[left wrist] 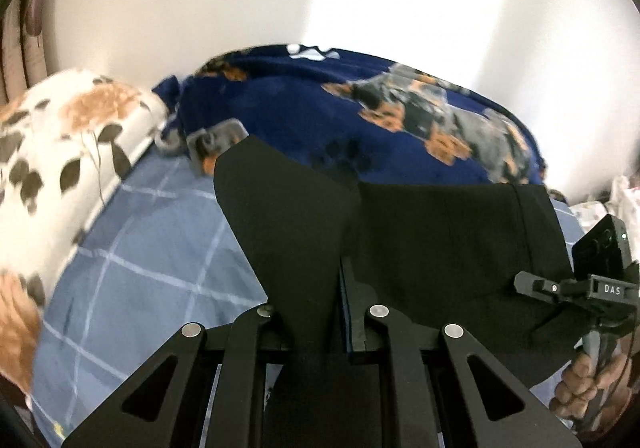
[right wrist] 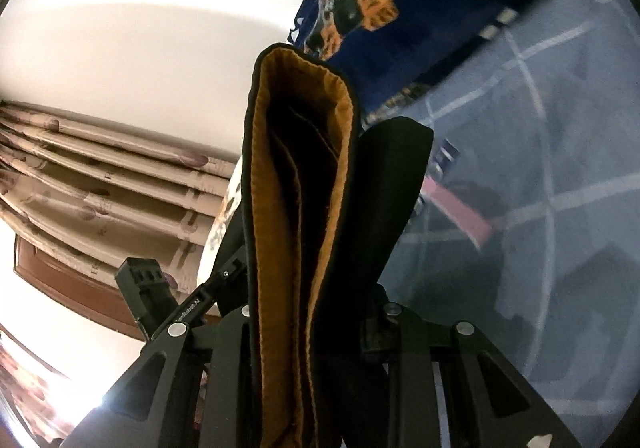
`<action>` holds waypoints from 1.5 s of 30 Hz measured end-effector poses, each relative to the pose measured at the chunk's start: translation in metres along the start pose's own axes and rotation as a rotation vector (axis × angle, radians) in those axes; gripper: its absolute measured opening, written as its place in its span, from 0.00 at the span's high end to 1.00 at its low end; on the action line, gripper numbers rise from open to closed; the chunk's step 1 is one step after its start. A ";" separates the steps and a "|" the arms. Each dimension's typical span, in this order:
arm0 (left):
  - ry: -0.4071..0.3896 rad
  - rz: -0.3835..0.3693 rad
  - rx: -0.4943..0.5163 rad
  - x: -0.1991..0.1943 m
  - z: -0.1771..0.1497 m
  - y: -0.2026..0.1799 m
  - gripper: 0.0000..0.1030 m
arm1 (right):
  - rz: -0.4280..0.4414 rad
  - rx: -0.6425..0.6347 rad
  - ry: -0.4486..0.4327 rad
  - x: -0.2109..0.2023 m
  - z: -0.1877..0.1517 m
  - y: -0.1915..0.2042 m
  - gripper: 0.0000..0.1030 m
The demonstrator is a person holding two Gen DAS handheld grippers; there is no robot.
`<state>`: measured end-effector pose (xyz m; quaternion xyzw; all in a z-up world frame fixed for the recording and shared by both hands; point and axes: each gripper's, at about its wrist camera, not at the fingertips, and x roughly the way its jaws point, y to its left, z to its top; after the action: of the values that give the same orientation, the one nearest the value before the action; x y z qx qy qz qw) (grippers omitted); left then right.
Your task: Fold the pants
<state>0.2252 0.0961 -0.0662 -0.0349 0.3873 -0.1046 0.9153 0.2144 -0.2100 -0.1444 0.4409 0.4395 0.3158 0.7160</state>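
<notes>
Black pants (left wrist: 440, 248) hang lifted above the bed between both grippers. My left gripper (left wrist: 316, 332) is shut on one end of the black cloth, which sticks up between its fingers. My right gripper (right wrist: 316, 312) is shut on the waistband end, where the orange-brown inner lining (right wrist: 276, 207) faces the camera. The right gripper also shows at the right edge of the left wrist view (left wrist: 576, 288), clamped on the pants' far corner. The left gripper shows at lower left of the right wrist view (right wrist: 160, 300).
The bed has a blue checked sheet (left wrist: 160, 240). A navy blanket with dog prints (left wrist: 380, 115) lies at the back. A white floral pillow (left wrist: 60, 151) lies at the left. A white wall is behind. Curtains (right wrist: 100, 175) hang beside the bed.
</notes>
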 end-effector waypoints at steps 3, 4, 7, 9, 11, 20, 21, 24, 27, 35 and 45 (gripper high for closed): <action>-0.010 0.025 0.018 0.024 0.014 0.008 0.86 | 0.002 -0.008 -0.013 0.017 0.019 -0.007 0.77; -0.010 0.027 0.022 0.034 0.017 0.010 0.86 | -0.001 -0.008 -0.018 0.022 0.024 -0.011 0.77; 0.004 0.042 0.045 0.063 0.019 0.010 0.86 | -0.002 0.027 -0.037 0.033 0.037 -0.030 0.77; 0.038 0.033 0.041 0.084 0.016 0.010 0.86 | -0.021 0.041 -0.039 0.036 0.039 -0.041 0.77; 0.049 0.036 0.045 0.097 0.011 0.010 0.86 | -0.043 0.049 -0.035 0.038 0.040 -0.052 0.77; 0.050 0.067 0.065 0.122 -0.006 0.019 0.82 | -0.094 0.067 -0.030 0.036 0.038 -0.083 0.77; 0.047 0.072 0.071 0.123 -0.008 0.019 0.81 | -0.097 0.064 -0.030 0.037 0.039 -0.083 0.77; 0.041 0.079 0.065 0.126 -0.010 0.022 0.75 | -0.133 0.025 -0.034 0.039 0.038 -0.077 0.78; 0.024 0.087 0.060 0.126 -0.013 0.025 0.67 | -0.173 -0.004 -0.044 0.039 0.037 -0.075 0.78; -0.012 0.132 0.068 0.122 -0.023 0.028 0.40 | -0.290 -0.072 -0.077 0.047 0.036 -0.056 0.69; -0.154 0.219 0.126 0.067 -0.031 0.014 0.17 | -0.517 -0.250 -0.211 0.029 -0.005 0.010 0.37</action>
<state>0.2509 0.0951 -0.1370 0.0573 0.3101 -0.0256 0.9486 0.2214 -0.1796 -0.1466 0.2535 0.4181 0.1272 0.8630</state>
